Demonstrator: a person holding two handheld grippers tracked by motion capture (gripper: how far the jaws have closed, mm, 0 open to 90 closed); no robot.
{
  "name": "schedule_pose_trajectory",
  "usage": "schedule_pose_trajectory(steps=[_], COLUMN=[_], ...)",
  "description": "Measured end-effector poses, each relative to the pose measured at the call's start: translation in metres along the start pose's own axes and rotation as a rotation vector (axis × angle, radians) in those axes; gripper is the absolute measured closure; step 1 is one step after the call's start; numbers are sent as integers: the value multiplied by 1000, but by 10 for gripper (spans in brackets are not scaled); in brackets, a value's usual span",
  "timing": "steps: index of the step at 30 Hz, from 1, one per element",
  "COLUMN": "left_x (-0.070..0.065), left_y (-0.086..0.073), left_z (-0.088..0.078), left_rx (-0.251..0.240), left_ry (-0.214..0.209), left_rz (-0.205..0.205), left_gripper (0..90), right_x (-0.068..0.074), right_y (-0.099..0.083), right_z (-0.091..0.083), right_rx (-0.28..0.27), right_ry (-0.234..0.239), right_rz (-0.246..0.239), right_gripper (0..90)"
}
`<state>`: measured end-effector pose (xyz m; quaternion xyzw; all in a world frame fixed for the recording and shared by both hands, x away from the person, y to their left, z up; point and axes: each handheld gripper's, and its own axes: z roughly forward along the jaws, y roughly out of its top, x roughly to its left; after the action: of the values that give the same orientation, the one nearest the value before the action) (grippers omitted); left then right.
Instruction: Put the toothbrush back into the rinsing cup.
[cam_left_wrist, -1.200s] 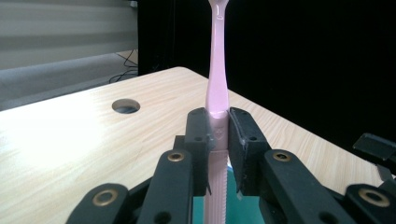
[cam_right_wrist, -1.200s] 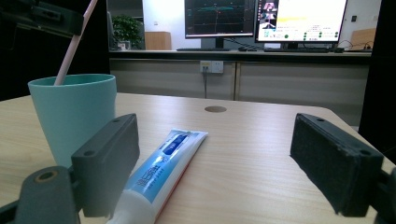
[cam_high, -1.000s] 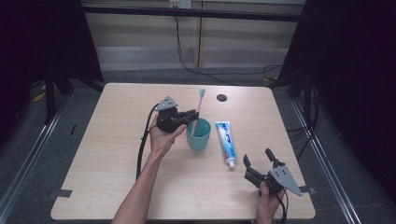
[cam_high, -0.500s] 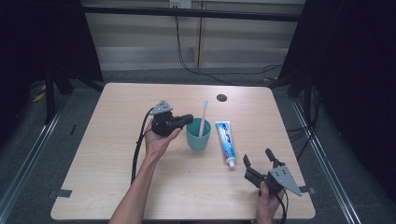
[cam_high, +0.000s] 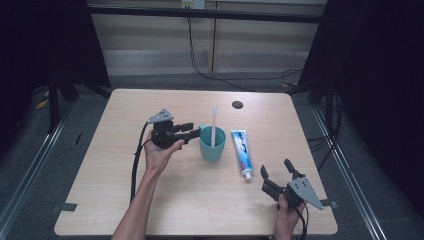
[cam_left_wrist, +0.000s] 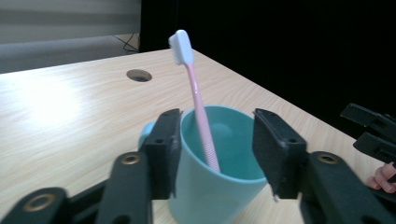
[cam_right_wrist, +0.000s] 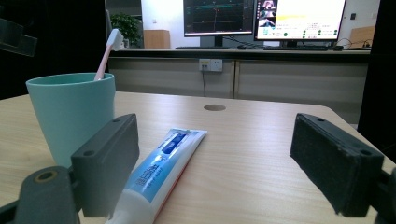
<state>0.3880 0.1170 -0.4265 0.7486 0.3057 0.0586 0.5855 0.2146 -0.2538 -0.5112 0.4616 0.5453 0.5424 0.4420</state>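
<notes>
Black jaws of the left hand-held gripper (cam_left_wrist: 217, 151) have just been opening and stand parted beside the teal cup (cam_left_wrist: 219, 172), which holds a pink toothbrush (cam_left_wrist: 196, 88) on the table (cam_high: 200, 200). Right hand-held gripper (cam_high: 275, 172) rests open near the toothpaste tube (cam_high: 242, 150).

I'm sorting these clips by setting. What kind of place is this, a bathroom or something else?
Probably a lab or office recording bay, not a bathroom: the teal plastic cup stands on a bare light wooden table with a cable hole, black curtains hang at its sides, and lit computer monitors stand behind.
</notes>
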Motion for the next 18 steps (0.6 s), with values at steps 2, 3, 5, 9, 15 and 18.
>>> schedule_pose_trajectory(steps=[2, 3, 5, 9, 15, 18], left_x=[-1, -1, -2, -3, -5, -5], left_y=[0, -1, -2, -5, -12, -16], left_z=[-3, -5, -8, -12, -18, -23], left_rx=[-3, 3, 14, 9, 15, -1], left_ry=[15, 32, 55, 82, 119, 127], left_rz=[-1, 4, 12, 27, 44, 31], left_gripper=[439, 392, 318, 233, 161, 162], right_x=[0, 0, 0, 0, 0, 0], right_y=[0, 0, 0, 0, 0, 0], right_z=[0, 0, 0, 0, 1, 1], right_rx=[2, 0, 0, 2, 6, 5], right_ry=[-2, -1, -2, -5, -6, -6], right_rz=[1, 2, 1, 3, 3, 4], right_gripper=[147, 147, 146, 145, 145, 145])
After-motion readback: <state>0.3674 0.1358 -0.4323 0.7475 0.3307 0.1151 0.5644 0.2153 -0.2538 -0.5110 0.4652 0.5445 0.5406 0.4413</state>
